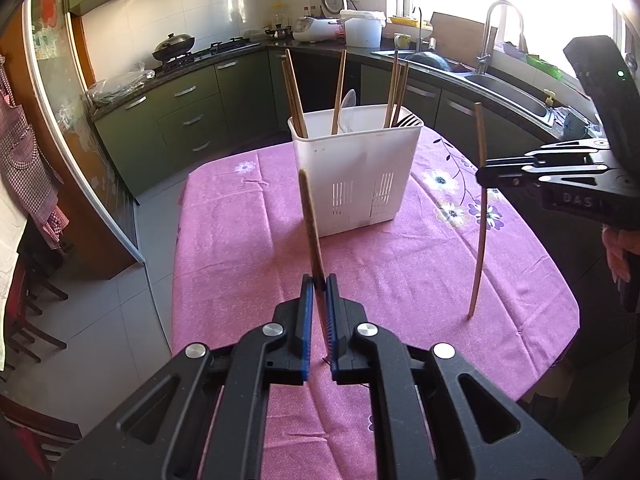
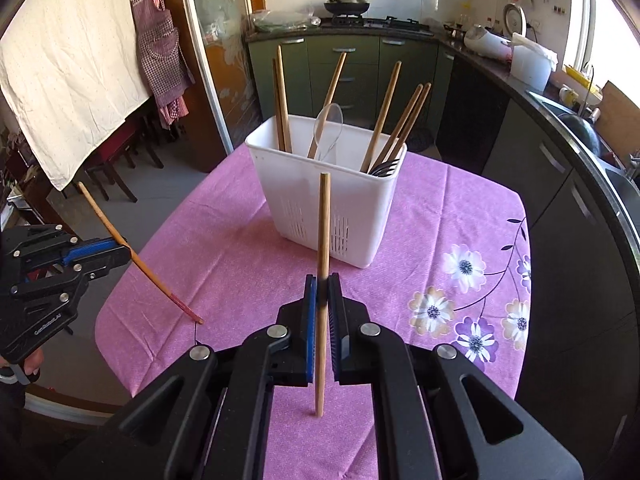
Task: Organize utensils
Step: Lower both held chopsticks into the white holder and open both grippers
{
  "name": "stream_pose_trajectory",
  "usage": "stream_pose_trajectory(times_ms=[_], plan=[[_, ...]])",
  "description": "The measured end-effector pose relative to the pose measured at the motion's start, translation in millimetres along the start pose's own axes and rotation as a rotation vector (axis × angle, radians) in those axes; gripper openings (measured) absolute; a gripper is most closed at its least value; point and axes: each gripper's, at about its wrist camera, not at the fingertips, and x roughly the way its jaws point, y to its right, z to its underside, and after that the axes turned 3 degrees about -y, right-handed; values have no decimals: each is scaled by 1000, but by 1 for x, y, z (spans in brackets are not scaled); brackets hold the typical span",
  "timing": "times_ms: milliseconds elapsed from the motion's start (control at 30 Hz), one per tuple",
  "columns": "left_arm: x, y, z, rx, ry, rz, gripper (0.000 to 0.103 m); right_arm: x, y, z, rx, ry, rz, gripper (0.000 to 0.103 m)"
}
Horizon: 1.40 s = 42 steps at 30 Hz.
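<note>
A white utensil caddy (image 1: pixel 354 176) (image 2: pixel 320 204) stands on the pink tablecloth and holds several wooden chopsticks, a clear spoon (image 2: pixel 329 130) and a dark fork (image 2: pixel 383 168). My left gripper (image 1: pixel 319 286) is shut on a wooden chopstick (image 1: pixel 310 216), held upright in front of the caddy; it also shows in the right wrist view (image 2: pixel 120 246), with the chopstick tip (image 2: pixel 198 320) touching the cloth. My right gripper (image 2: pixel 322 284) is shut on another wooden chopstick (image 2: pixel 323 224), upright with its tip near the cloth; it also shows in the left wrist view (image 1: pixel 486 176).
The table (image 1: pixel 240 248) has a pink floral cloth. Green kitchen cabinets, a stove with a wok (image 1: pixel 174 46) and a sink (image 1: pixel 504 88) line the walls behind. Dark wooden chairs (image 2: pixel 116 160) stand to the left of the table.
</note>
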Motion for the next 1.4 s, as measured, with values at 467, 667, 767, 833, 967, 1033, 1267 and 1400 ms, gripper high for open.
stream_pose_trajectory(times_ms=[467, 667, 767, 833, 967, 1033, 1267, 1400], plan=[[-1, 2, 0, 10, 0, -7, 6, -40, 11, 38, 48, 86, -10, 7], [-5, 3, -3, 14, 9, -10, 6, -47, 14, 36, 54, 105, -22, 7], [-10, 2, -9, 18, 21, -11, 6, -54, 15, 32, 53, 122, -29, 7], [-15, 1, -15, 21, 29, -7, 6, -61, 15, 26, 55, 135, -36, 7], [-29, 0, -34, 25, 51, 14, 6, -79, 14, 11, 51, 171, -49, 7], [-37, -1, -45, 30, 66, 25, 6, -89, 13, 0, 48, 193, -61, 7], [-73, 3, -98, 57, 178, 30, 6, -130, 14, -42, 41, 298, -80, 7], [-90, 4, -128, 62, 257, 42, 6, -150, 20, -70, 54, 359, -92, 7]])
